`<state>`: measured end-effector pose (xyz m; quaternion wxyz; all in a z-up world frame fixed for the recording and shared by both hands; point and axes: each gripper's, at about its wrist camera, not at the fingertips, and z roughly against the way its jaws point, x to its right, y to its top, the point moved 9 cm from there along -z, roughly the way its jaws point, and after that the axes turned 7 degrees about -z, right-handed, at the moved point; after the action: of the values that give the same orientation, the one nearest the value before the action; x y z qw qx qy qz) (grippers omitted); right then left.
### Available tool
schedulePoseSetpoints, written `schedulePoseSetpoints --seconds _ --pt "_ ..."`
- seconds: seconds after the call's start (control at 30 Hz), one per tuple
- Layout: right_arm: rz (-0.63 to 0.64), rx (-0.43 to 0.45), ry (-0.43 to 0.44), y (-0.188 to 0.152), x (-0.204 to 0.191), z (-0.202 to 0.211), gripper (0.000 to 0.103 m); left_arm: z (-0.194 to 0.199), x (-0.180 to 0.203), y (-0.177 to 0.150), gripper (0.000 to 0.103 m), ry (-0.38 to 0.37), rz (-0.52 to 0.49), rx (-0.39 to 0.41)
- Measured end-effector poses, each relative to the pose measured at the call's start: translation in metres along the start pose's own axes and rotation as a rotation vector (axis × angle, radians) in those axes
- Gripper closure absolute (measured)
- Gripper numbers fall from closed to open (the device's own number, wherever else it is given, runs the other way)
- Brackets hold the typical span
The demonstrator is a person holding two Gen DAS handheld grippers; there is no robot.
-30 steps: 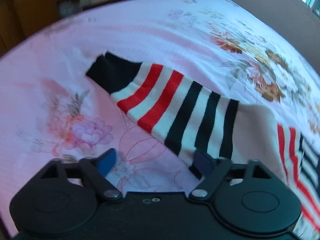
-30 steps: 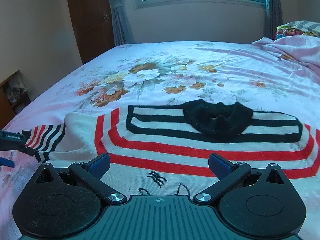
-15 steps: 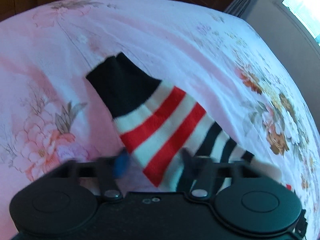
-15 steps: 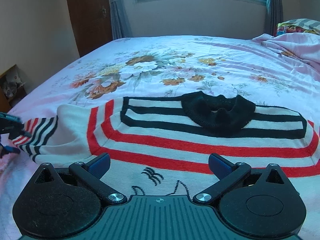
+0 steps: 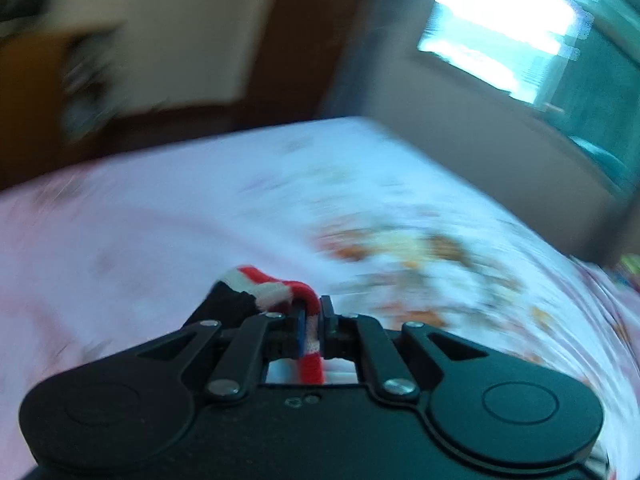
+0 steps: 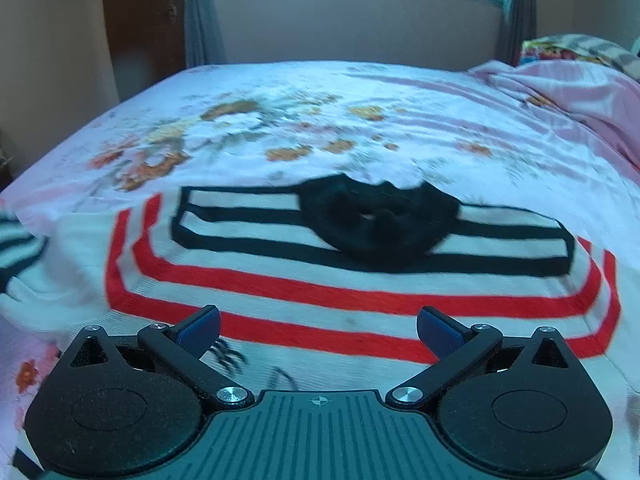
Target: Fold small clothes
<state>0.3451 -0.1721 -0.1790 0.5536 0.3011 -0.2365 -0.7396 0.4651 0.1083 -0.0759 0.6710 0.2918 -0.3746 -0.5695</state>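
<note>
A small white sweater [image 6: 320, 280] with red and black stripes and a black collar [image 6: 380, 220] lies flat on the bed. My left gripper [image 5: 311, 320] is shut on the striped sleeve [image 5: 272, 286], lifted off the bed; its black cuff hangs over the left finger. The view is blurred by motion. My right gripper [image 6: 318, 330] is open and empty, low over the sweater's chest below the red stripes. The raised sleeve's striped part shows at the left edge of the right wrist view [image 6: 16, 240].
The bed has a pink and white floral sheet [image 6: 280, 120]. A bunched pink blanket [image 6: 580, 100] and a pillow lie at the far right. A wooden door [image 6: 140, 40], a curtain and a window wall stand behind the bed.
My left gripper closed on the sleeve and lifted it, swinging up so its view now faces the wall and window. My right gripper moved slightly closer over the sweater and stays open.
</note>
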Motion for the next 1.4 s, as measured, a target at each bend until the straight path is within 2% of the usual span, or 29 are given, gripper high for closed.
schedulePoseSetpoints --seconds 0.1,0.2,0.27,0.3,0.4,0.47,0.6,0.67,0.73,0.8,0.87,0.93,1.07,1.17,1.23,1.27,1.4 --pt "-0.040 -0.004 -0.014 -0.001 0.023 0.008 0.000 0.016 0.097 -0.005 0.099 -0.145 -0.166 0.012" --pt "-0.056 0.007 -0.041 0.001 0.046 0.021 0.000 0.021 0.189 -0.043 0.099 -0.291 -0.289 -0.050" --pt "-0.068 0.012 -0.060 0.000 0.066 0.029 0.000 0.021 0.238 -0.075 0.099 -0.363 -0.346 -0.114" --pt "-0.077 0.009 -0.067 -0.001 0.076 0.032 0.000 0.017 0.263 -0.096 0.099 -0.402 -0.377 -0.171" --pt "-0.115 -0.011 -0.082 -0.006 0.105 0.040 0.000 0.005 0.301 -0.142 0.088 -0.435 -0.434 -0.323" --pt "-0.130 -0.019 -0.082 -0.010 0.119 0.045 0.000 0.006 0.300 -0.146 0.085 -0.422 -0.423 -0.337" --pt "-0.148 -0.022 -0.062 -0.013 0.128 0.050 0.000 0.033 0.268 -0.114 0.070 -0.403 -0.383 -0.264" --pt "-0.164 -0.021 -0.038 -0.012 0.123 0.050 0.000 0.034 0.241 -0.107 0.053 -0.347 -0.372 -0.232" --pt "-0.172 -0.019 -0.008 -0.009 0.114 0.047 0.000 0.024 0.213 -0.099 0.046 -0.257 -0.381 -0.203" --pt "-0.168 -0.027 0.013 -0.005 0.099 0.040 0.000 0.013 0.183 -0.100 0.046 -0.172 -0.371 -0.218" --pt "-0.140 -0.027 0.025 0.000 0.082 0.030 0.000 0.002 0.157 -0.109 0.046 -0.139 -0.332 -0.255" --pt "-0.111 -0.019 0.039 0.005 0.064 0.022 0.000 -0.008 0.144 -0.122 0.047 -0.115 -0.337 -0.285" --pt "-0.078 -0.037 0.081 0.008 0.026 0.007 0.000 -0.026 0.129 -0.153 0.050 -0.116 -0.320 -0.375" --pt "-0.023 -0.044 0.016 0.009 0.011 -0.011 0.001 -0.030 0.120 -0.164 0.047 -0.119 -0.286 -0.379" --pt "0.021 -0.042 -0.025 0.010 0.005 -0.023 0.047 -0.030 0.119 -0.164 0.048 -0.123 -0.273 -0.376" --pt "0.022 -0.058 -0.047 0.010 0.007 -0.029 0.092 -0.030 0.119 -0.164 0.048 -0.124 -0.275 -0.375" --pt "-0.108 -0.048 -0.008 0.013 0.030 -0.020 0.092 -0.028 0.121 -0.162 0.050 -0.124 -0.301 -0.359"
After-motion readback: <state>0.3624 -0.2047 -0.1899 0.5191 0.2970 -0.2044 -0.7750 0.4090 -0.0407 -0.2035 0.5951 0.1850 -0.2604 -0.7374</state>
